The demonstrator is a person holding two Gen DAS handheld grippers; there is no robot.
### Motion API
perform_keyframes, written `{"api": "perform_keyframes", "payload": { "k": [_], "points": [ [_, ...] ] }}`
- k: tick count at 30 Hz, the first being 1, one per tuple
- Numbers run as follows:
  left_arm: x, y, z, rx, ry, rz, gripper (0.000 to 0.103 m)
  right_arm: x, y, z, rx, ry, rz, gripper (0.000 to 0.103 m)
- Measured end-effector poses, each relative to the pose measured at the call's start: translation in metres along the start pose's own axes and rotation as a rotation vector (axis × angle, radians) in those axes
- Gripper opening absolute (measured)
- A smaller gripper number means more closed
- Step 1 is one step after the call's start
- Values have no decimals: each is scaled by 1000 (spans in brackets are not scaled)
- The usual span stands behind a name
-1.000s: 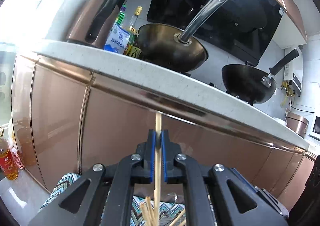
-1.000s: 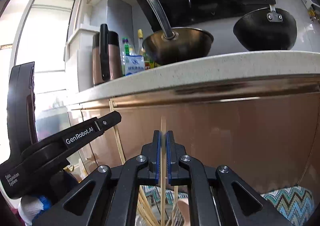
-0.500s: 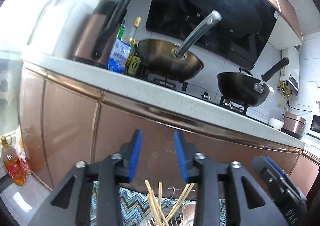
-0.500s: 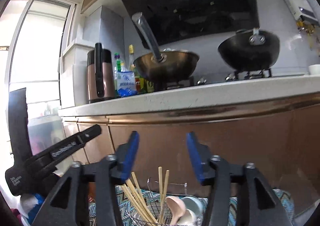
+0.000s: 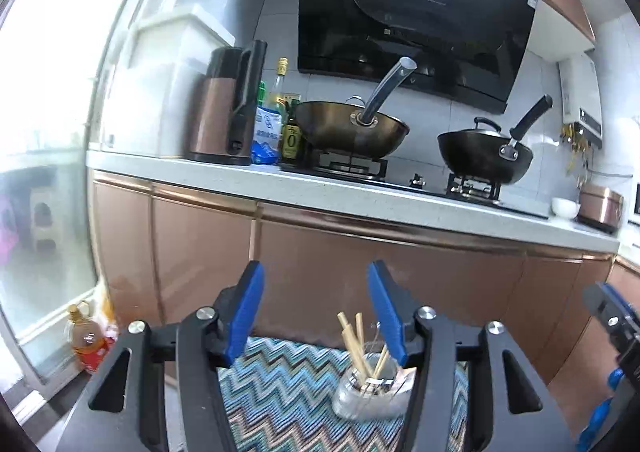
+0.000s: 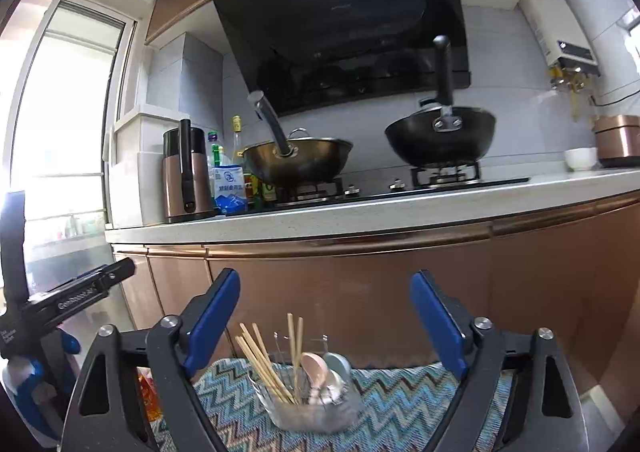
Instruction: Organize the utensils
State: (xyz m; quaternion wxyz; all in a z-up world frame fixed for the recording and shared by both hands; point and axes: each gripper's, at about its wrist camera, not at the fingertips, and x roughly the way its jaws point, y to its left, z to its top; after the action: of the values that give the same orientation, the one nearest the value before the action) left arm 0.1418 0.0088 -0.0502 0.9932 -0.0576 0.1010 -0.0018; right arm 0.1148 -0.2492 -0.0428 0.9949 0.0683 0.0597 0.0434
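A clear glass jar (image 6: 312, 404) stands on a zigzag-patterned cloth (image 6: 400, 400). It holds several wooden chopsticks (image 6: 264, 364) and pink and pale blue spoons (image 6: 320, 368). The jar also shows in the left wrist view (image 5: 372, 392) with the chopsticks (image 5: 352, 344) sticking up. My left gripper (image 5: 316, 312) is open and empty, above and behind the jar. My right gripper (image 6: 324, 320) is open and empty, also above the jar. The left gripper's body shows at the left edge of the right wrist view (image 6: 60, 304).
A white countertop (image 5: 360, 195) on copper cabinets (image 5: 320, 264) runs behind. On it stand a copper kettle (image 5: 228, 111), bottles (image 5: 280, 107), a bronze wok (image 5: 352, 127) and a black wok (image 5: 484, 155). An oil bottle (image 5: 86, 336) stands on the floor at the left.
Both grippers held a chopstick a second ago. They opened and let the chopsticks go into the jar, then drew up and back. Both jaws are now wider apart.
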Motion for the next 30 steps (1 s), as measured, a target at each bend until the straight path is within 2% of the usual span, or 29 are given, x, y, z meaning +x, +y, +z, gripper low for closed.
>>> {"api": "perform_keyframes", "payload": {
  "k": [2, 7, 15, 22, 30],
  "points": [
    [-13, -1, 0, 20, -3, 13, 56, -16, -3, 3, 0, -4, -22, 102],
    [-50, -5, 2, 69, -31, 54, 63, -51, -9, 8, -20, 1, -88, 103],
    [-87, -6, 5, 108, -44, 82, 68, -90, -7, 13, -57, 10, -129, 103],
    [-110, -7, 4, 164, -77, 131, 72, -108, -2, 13, -104, 24, -161, 103],
    [-120, -2, 2, 155, -81, 165, 76, -117, -6, 12, -106, 31, -194, 103]
  ]
}}
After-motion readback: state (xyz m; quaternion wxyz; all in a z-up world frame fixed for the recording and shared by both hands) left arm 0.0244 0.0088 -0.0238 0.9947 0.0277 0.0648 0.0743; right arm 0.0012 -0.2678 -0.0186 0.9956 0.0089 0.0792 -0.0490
